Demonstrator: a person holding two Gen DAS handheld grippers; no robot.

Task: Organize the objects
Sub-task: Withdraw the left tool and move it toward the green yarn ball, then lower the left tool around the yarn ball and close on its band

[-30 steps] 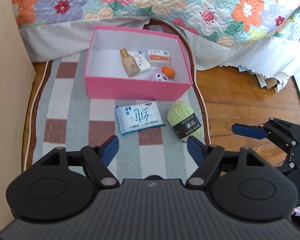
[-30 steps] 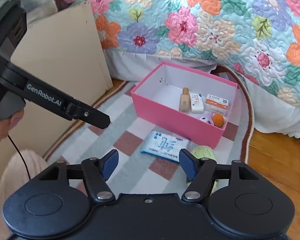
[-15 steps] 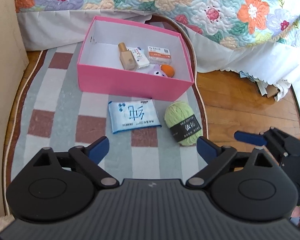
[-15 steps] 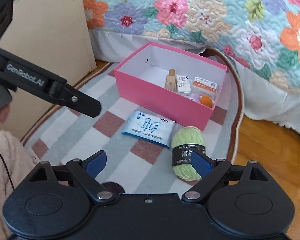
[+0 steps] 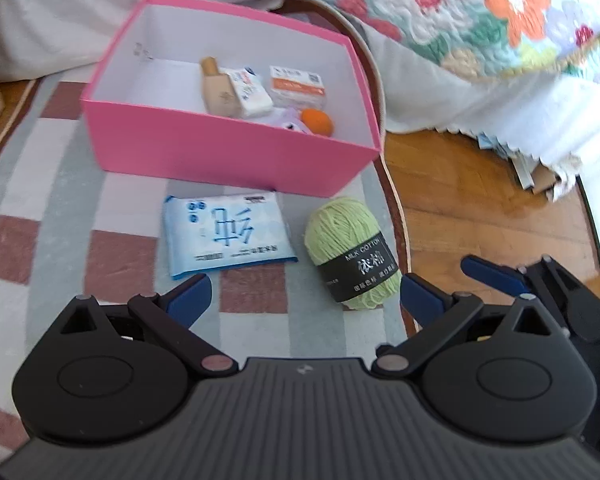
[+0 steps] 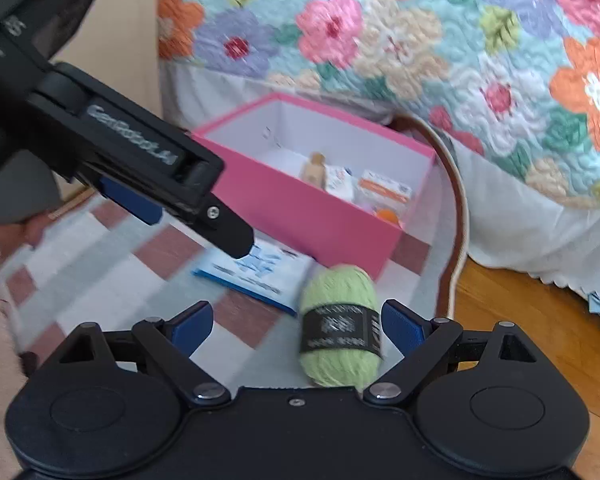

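A pink box [image 5: 220,156] [image 6: 300,216] stands on the checked rug and holds a beige bottle [image 5: 218,92], two small packets and an orange ball [image 5: 318,121]. In front of it lie a blue tissue pack [image 5: 226,236] [image 6: 260,272] and a green yarn ball [image 5: 350,252] [image 6: 340,340]. My left gripper [image 5: 304,300] is open and empty, just short of the pack and the yarn. My right gripper [image 6: 298,322] is open, with the yarn ball between its fingers, not gripped.
A floral quilt [image 6: 420,40] hangs over the bed behind the box. A cardboard panel [image 6: 132,32] stands at the left. Wood floor [image 5: 480,208] lies right of the rug [image 5: 52,216]. The right gripper shows at the right of the left wrist view [image 5: 540,284].
Both grippers have opened wider and moved forward and down. The right gripper has closed in on the yarn ball, which now sits between its fingers.
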